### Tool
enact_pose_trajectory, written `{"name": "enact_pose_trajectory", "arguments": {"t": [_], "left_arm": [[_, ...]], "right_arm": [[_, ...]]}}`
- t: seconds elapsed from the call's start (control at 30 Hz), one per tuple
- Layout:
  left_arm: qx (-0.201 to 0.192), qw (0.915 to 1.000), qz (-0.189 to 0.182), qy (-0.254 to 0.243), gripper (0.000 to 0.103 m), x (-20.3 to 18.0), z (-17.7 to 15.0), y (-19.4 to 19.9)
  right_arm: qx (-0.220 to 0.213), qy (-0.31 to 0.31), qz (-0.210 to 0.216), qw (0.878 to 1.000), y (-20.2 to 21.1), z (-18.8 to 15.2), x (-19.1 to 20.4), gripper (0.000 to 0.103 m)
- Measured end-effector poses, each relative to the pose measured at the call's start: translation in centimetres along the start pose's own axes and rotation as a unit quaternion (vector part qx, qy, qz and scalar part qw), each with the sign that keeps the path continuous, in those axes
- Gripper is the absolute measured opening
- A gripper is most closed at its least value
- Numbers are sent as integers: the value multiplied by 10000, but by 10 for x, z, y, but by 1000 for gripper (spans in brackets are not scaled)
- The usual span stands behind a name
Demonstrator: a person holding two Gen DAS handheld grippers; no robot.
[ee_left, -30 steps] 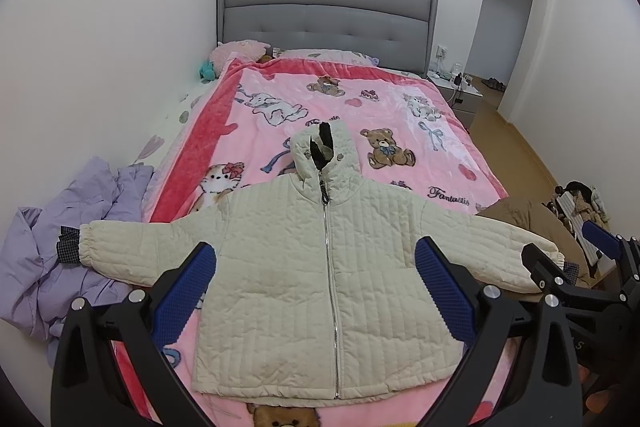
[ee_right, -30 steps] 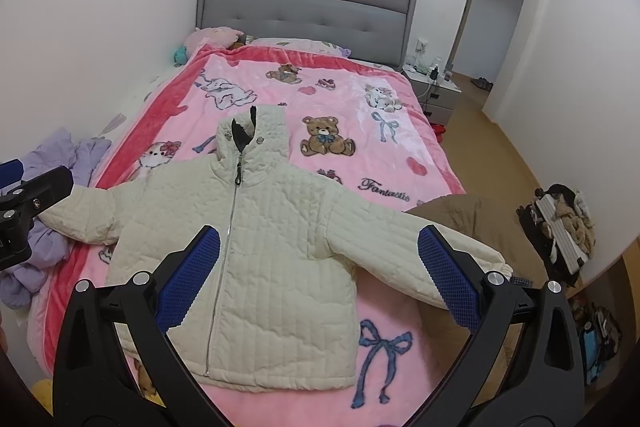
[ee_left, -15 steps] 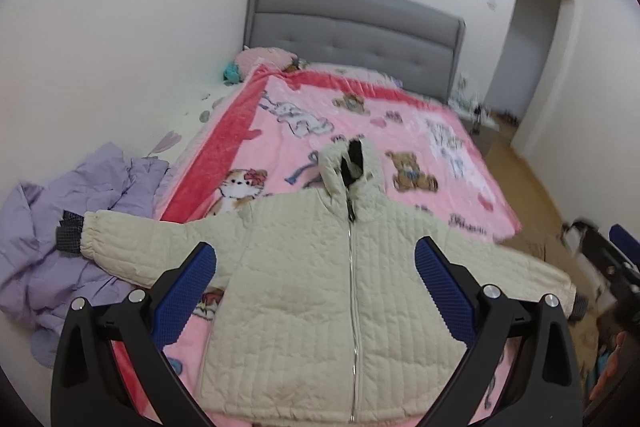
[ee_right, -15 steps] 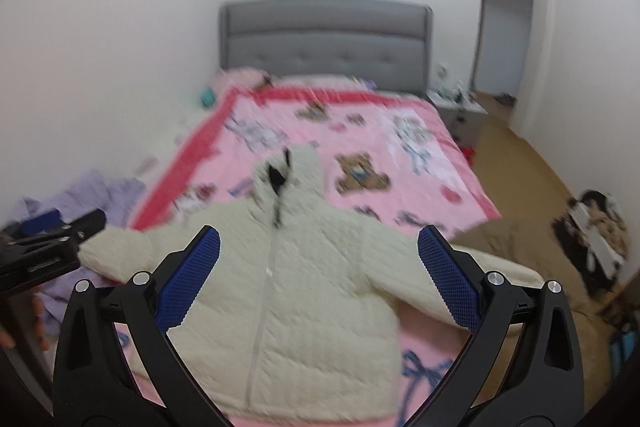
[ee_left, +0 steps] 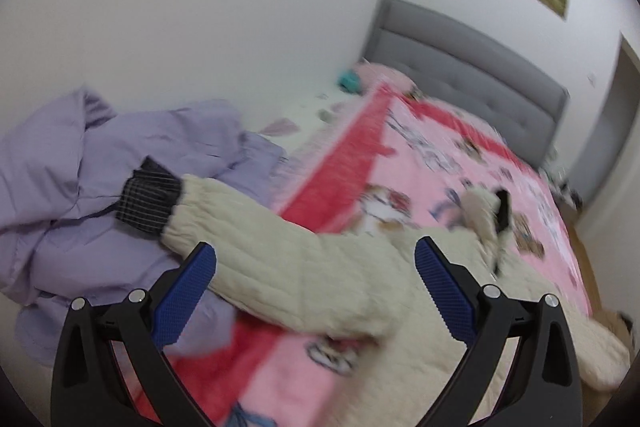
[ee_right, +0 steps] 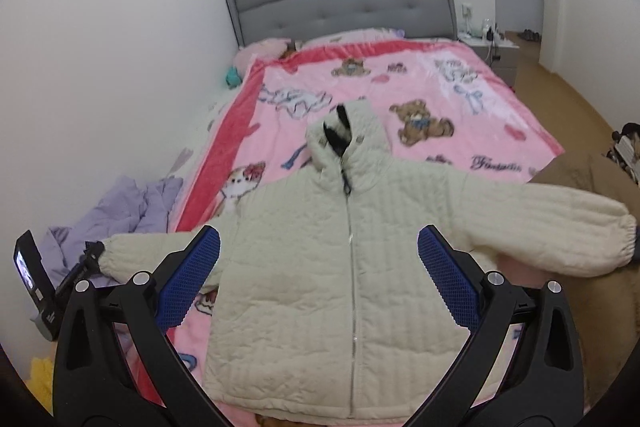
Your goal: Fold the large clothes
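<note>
Left wrist view has the spread left gripper (ee_left: 316, 267) lined up on the jacket (ee_right: 340, 287) sleeve (ee_left: 280, 267) at 12 o'clock, so next it probably needs to pinch it and fold inward.

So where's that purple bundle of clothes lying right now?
The purple clothes lie heaped at the bed's left edge against the white wall, under the cuff of the cream jacket's outstretched sleeve, which fills the left wrist view.
</note>
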State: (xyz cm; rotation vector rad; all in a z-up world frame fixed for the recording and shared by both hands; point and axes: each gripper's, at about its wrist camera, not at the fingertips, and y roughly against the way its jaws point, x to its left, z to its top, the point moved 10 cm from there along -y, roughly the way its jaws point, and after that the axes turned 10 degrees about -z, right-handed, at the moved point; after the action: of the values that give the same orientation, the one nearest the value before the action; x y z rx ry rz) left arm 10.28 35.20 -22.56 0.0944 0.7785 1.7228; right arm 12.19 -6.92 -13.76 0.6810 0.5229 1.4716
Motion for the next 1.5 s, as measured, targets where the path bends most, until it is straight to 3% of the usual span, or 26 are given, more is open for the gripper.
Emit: {"name": "enact_pose_trajectory", "arguments": {"t": [0.2, 0.4, 0.5, 0.53, 0.6, 0.63, 0.73, 0.8, 0.9, 1.03, 1.13, 1.23, 1.27, 1.4, 1.5], "left_arm": [[-712, 9917, -15, 1070, 98, 84, 2, -34], [-846, 9876, 163, 1313, 98, 118, -5, -58], [-929, 9837, 433, 1479, 92, 132, -9, -70], [-897, 9827, 501, 1539, 88, 135, -10, -72], [-811, 9807, 694, 1635, 71, 144, -12, -75], [-753, 9786, 824, 1730, 56, 150, -16, -75], [-540, 9741, 1041, 1933, 41, 164, -25, -78], [-490, 9752, 1040, 1891, 36, 164, -23, -78], [-629, 9801, 895, 1656, 28, 142, -7, -72], [-846, 9896, 520, 1041, 22, 70, 23, -54], [-957, 9948, -103, 325, 20, -19, 43, -54], [-876, 9936, -689, -170, 14, -99, 42, -65], [-774, 9924, -902, -315, 5, -128, 35, -72], [215, 9862, -1462, -747, 5, -222, -33, -134], [865, 9801, -1480, -999, 5, -251, -104, -176]], "right_arm": [[93, 474, -168, 9987, -24, -27, 37, 95], [386, 909, -117, 9950, -42, -64, 53, 95], [632, 975, -127, 9932, -51, -84, 56, 95], [673, 972, -132, 9929, -52, -88, 57, 95], [765, 973, -110, 9923, -53, -95, 56, 95], [796, 992, -113, 9918, -53, -98, 56, 95], [859, 976, -64, 9915, -54, -100, 55, 95], [858, 921, -14, 9920, -52, -99, 55, 95], [787, 884, 7, 9930, -48, -92, 51, 95], [707, 781, -106, 9944, -47, -84, 30, 95], [695, 576, -230, 9957, -47, -81, 5, 95], [707, 287, -392, 9963, -46, -79, -30, 95], [673, 226, -464, 9964, -45, -78, -42, 95], [571, -38, -773, 9954, -40, -83, -86, 95], [830, -301, -1073, 9903, -46, -101, -126, 95]]}}
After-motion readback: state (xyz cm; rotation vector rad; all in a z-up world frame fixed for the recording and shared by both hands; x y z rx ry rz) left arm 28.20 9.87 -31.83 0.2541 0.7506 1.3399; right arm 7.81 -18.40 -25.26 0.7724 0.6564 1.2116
